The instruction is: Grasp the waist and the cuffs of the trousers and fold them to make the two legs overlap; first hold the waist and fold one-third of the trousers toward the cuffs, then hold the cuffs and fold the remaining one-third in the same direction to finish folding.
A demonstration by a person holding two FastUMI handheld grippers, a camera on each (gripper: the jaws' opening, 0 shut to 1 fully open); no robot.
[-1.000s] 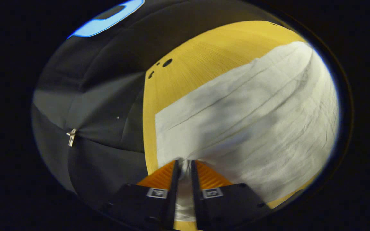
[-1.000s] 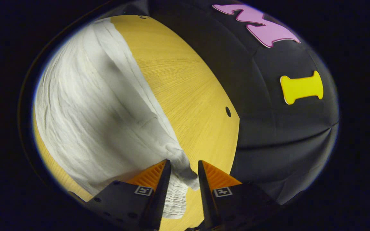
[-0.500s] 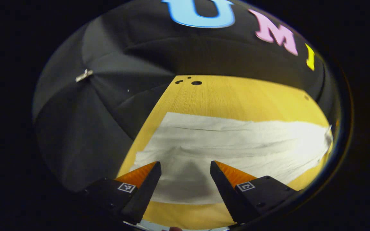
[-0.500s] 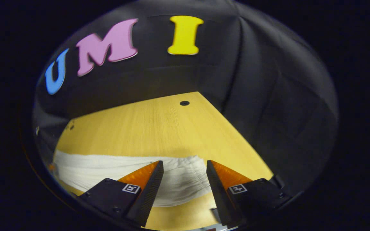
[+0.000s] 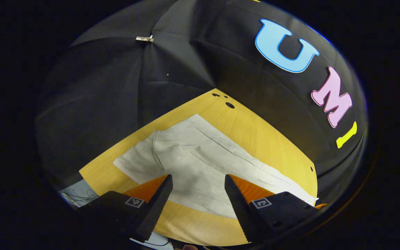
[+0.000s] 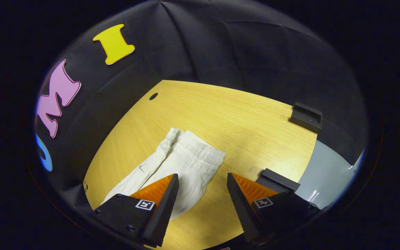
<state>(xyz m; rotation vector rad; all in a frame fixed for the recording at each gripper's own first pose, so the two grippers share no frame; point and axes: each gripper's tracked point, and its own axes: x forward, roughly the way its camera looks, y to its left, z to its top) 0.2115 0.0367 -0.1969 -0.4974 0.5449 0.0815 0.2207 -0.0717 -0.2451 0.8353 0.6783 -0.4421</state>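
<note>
The white trousers point(image 5: 200, 163) lie flat on the yellow wooden table point(image 5: 266, 139), mid-frame in the left gripper view; legs look already overlapped, so I judge the lengthwise fold done and both third-folds left. In the right gripper view the gathered waist point(image 6: 200, 152) sits centre frame. Left gripper point(image 5: 197, 180) and right gripper point(image 6: 201, 178) hover with fingers spread wide, holding nothing. Two black blocks point(image 6: 306, 116) (right side of frame) sit well apart from the cloth, nothing obstructs
</note>
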